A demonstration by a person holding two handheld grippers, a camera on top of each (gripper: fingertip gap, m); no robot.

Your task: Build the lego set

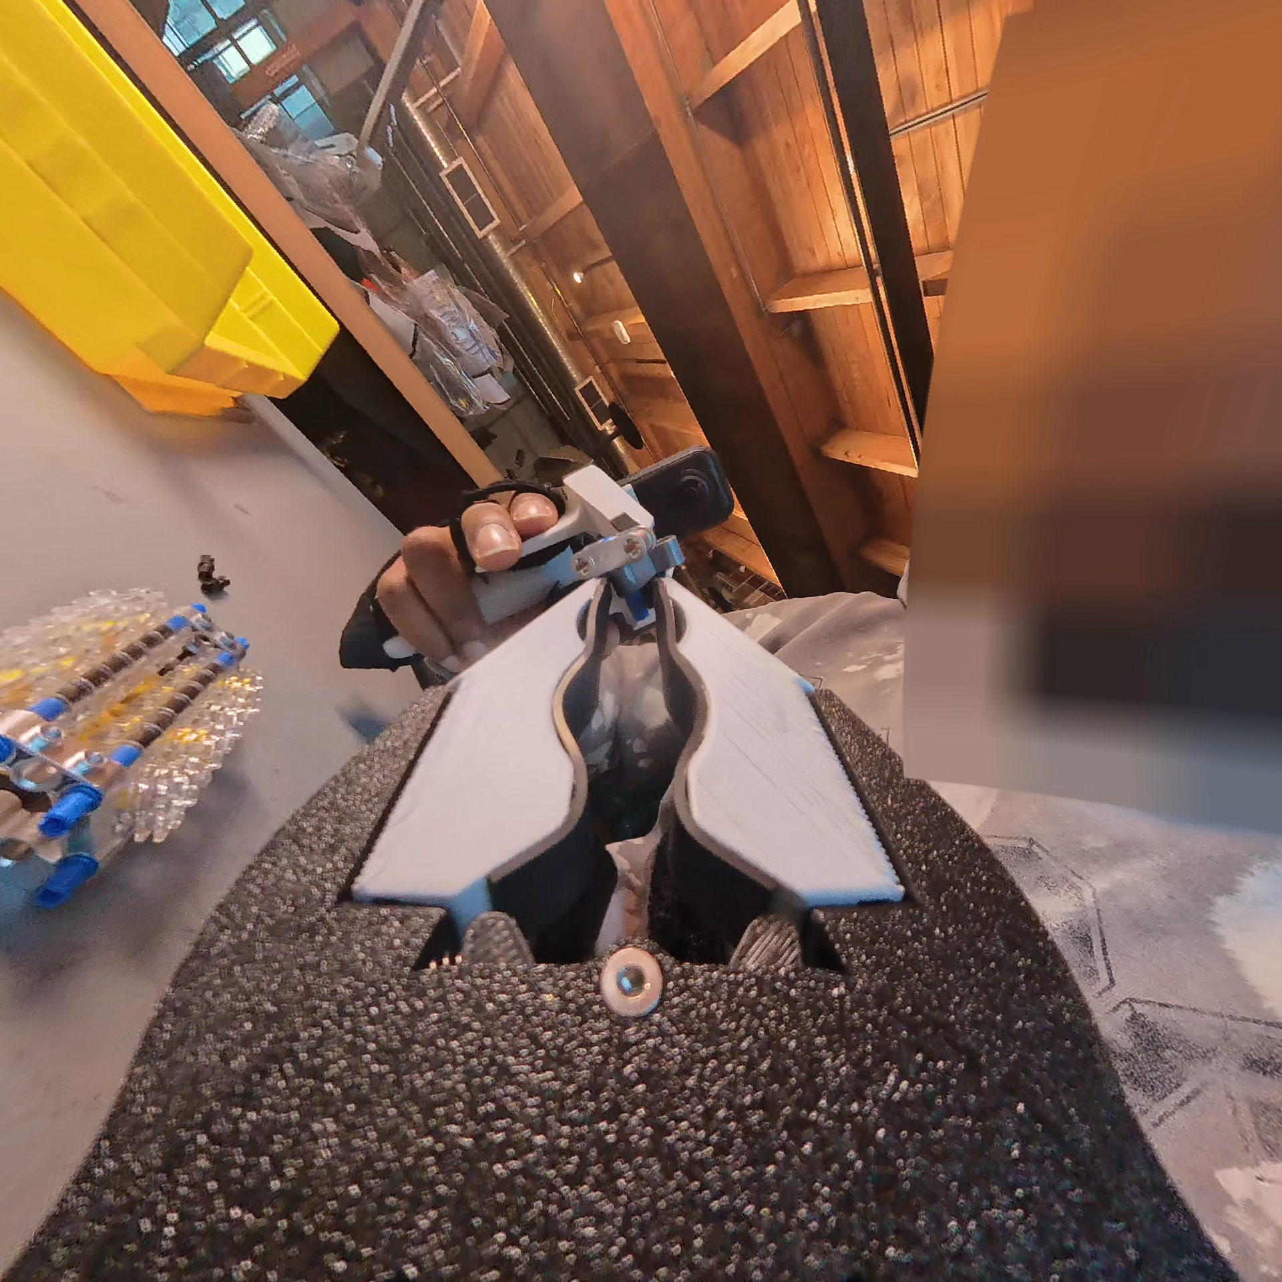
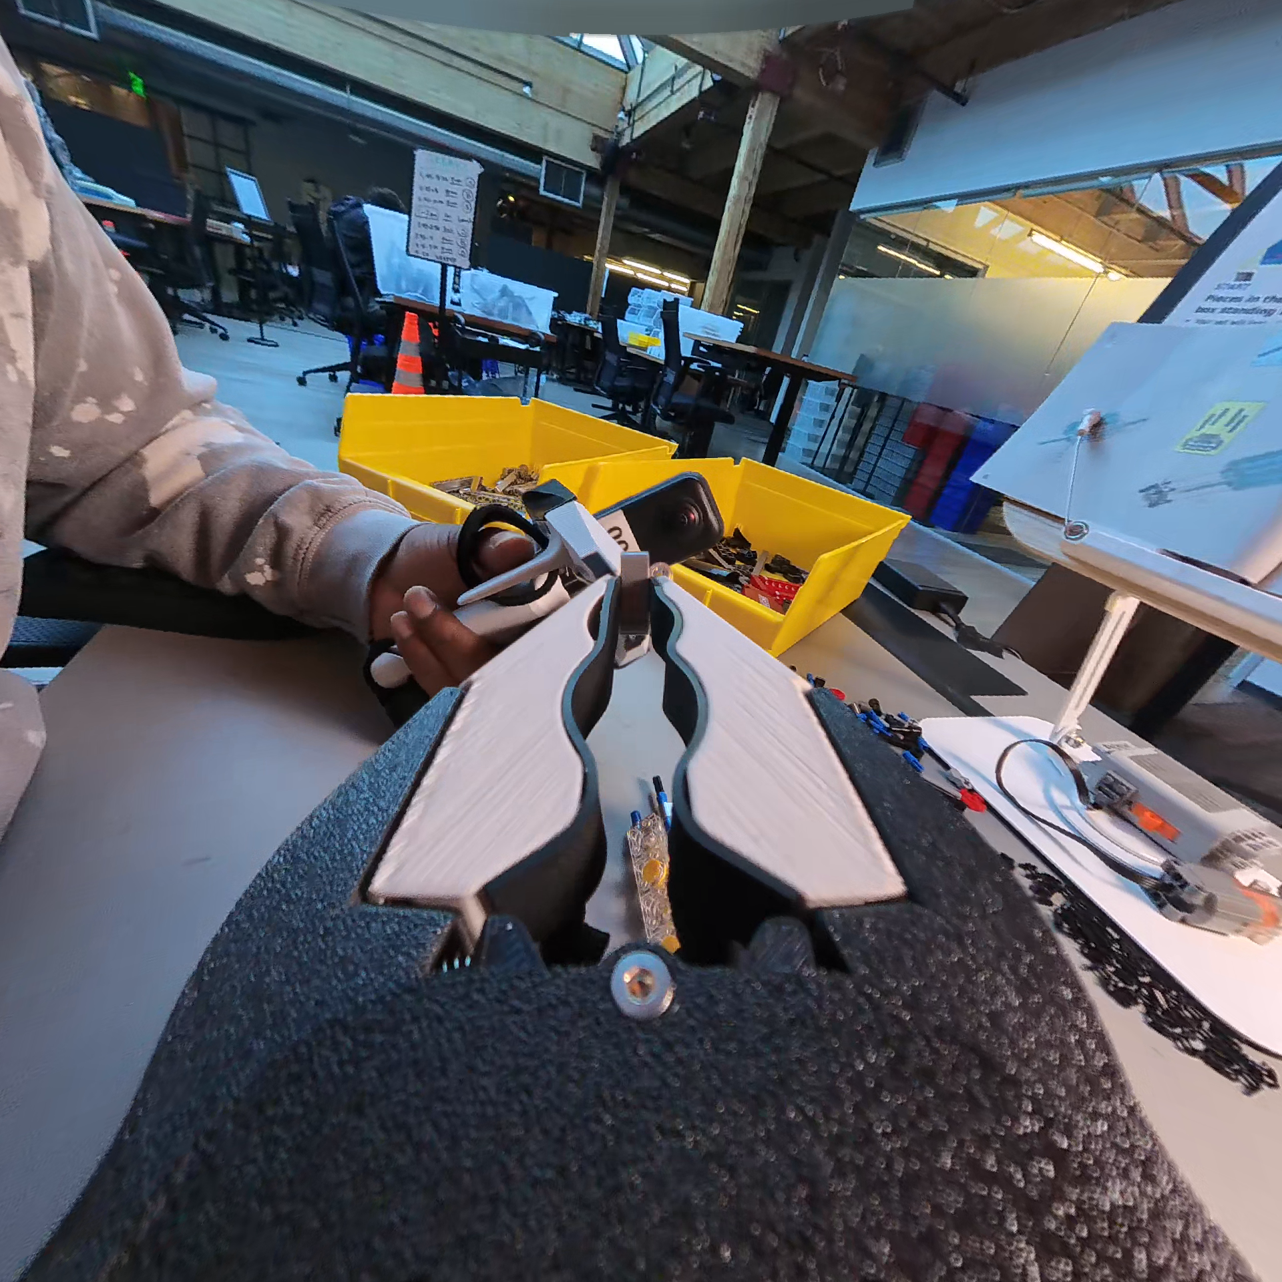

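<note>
On the desk (image 1: 139,499) at the left lies a clear toothed assembly (image 1: 118,721) with blue pins, untouched. The left gripper (image 1: 628,590) and right gripper (image 2: 633,610) meet tip to tip, both clamped on one small grey piece (image 1: 617,555). Yellow bins (image 2: 818,513) stand behind; a motor (image 2: 1179,832) rests far right.

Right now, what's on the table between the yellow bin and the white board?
Scattered small blue and black pins, between yellow bin and white board, right wrist view.
</note>
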